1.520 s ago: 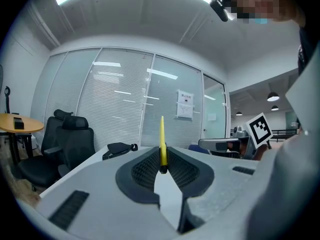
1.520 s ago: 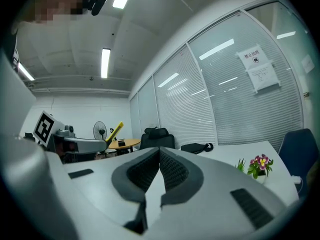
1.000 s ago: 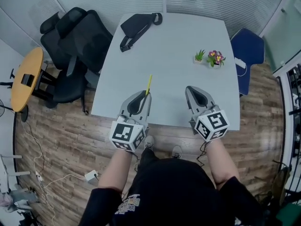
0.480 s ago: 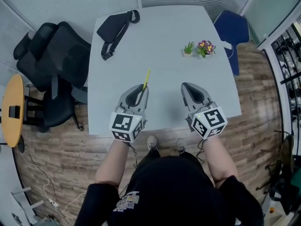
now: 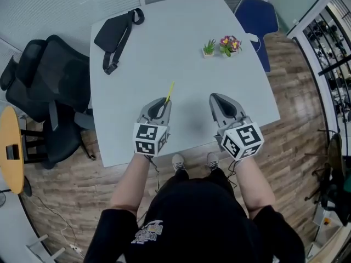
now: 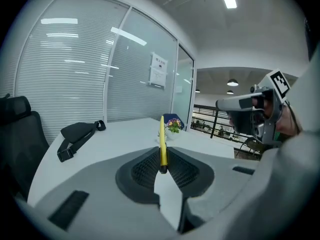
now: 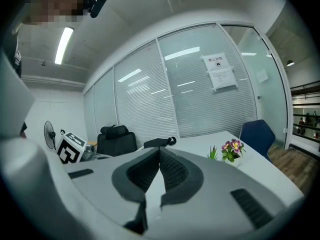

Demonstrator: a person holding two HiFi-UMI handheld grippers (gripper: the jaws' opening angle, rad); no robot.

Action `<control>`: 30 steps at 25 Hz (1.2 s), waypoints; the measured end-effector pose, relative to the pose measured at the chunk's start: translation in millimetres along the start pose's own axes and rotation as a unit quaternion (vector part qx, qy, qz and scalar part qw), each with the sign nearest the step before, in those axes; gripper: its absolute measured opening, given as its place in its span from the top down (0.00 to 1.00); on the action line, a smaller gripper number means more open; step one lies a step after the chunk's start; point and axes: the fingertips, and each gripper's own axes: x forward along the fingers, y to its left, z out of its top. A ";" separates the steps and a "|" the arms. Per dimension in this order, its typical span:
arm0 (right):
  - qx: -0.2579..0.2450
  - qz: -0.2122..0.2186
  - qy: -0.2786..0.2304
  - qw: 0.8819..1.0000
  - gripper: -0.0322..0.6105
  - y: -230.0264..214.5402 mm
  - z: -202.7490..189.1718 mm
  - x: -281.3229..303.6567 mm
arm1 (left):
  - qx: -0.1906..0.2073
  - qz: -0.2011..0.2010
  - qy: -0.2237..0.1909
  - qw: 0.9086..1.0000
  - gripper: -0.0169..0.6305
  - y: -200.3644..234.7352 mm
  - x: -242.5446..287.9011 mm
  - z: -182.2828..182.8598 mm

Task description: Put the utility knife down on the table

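Observation:
A slim yellow utility knife (image 5: 169,92) sticks forward out of my left gripper (image 5: 162,104), which is shut on its rear end. In the left gripper view the knife (image 6: 162,144) stands between the dark pads, pointing out over the white table (image 5: 181,64). The gripper hangs low over the table's near part, and I cannot tell whether the knife touches the top. My right gripper (image 5: 218,98) hovers beside it to the right, its pads (image 7: 167,166) closed together with nothing between them.
A black sling bag (image 5: 112,34) lies at the table's far left. Two small potted plants (image 5: 221,45) stand at the far right. Black office chairs (image 5: 49,86) crowd the table's left side; a blue chair (image 5: 256,21) is at the far right corner.
My left gripper has sunk toward the table with the knife still in it. The right gripper shifted only slightly. The head view has swung, so the table sits further left.

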 end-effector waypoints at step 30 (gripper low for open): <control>0.025 -0.040 0.051 0.998 0.94 4.4 -51.3 0.3 | 0.013 -0.023 0.237 0.971 0.89 26.9 72.8 -179.7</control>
